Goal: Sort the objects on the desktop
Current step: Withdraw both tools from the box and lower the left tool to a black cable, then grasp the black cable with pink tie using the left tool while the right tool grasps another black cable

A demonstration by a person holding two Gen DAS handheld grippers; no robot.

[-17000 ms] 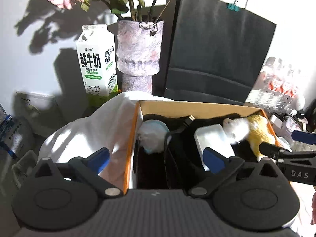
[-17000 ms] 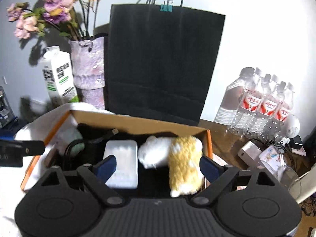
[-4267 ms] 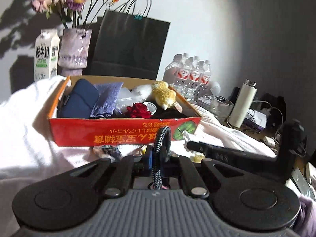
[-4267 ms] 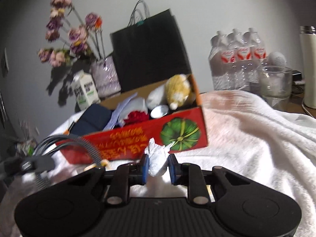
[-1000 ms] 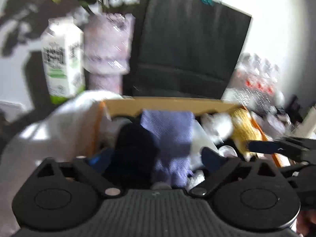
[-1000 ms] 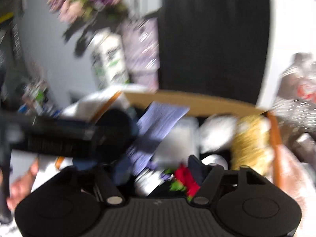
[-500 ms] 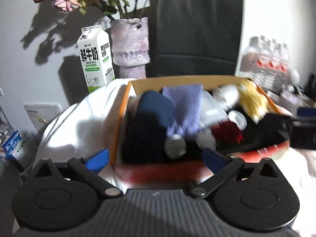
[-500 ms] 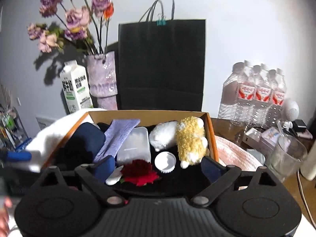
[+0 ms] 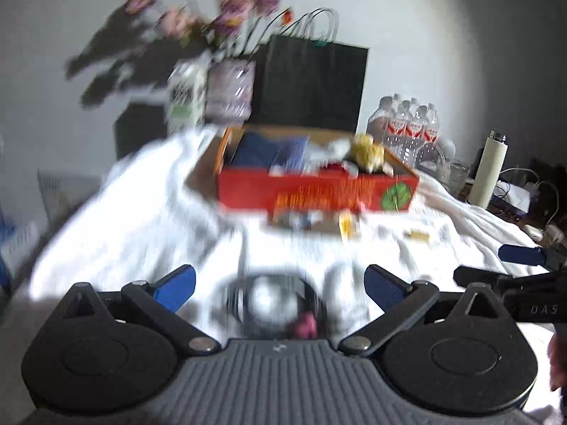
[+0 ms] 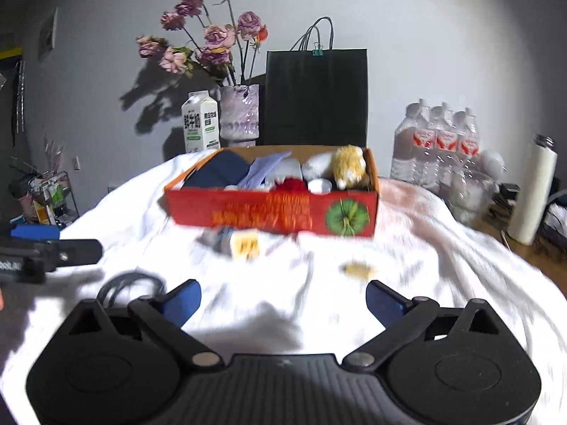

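The red cardboard box [image 10: 273, 214] stands on the white cloth [image 10: 443, 258], filled with a dark blue pouch, a purple cloth, a red flower and a yellow plush toy [image 10: 349, 166]. In front of it lie a yellowish packet [image 10: 244, 244] and a small yellow piece [image 10: 358, 269]. My right gripper [image 10: 282, 297] is low over the cloth, its jaws opening wide with nothing between them. My left gripper [image 9: 280, 283] is open above a blurred coiled dark cable [image 9: 273, 304], pads not touching it. The same cable [image 10: 131, 285] shows left of the right gripper.
Behind the box stand a black paper bag [image 10: 315, 95], a vase of flowers [image 10: 239, 113] and a milk carton [image 10: 198, 122]. A pack of water bottles [image 10: 436, 145], a glass and a white flask [image 10: 531, 191] stand at the right. A cluttered rack [image 10: 42, 198] stands far left.
Both grippers have drawn back from over the box to the near part of the cloth, so the box now sits farther off. The right jaws have spread wider.
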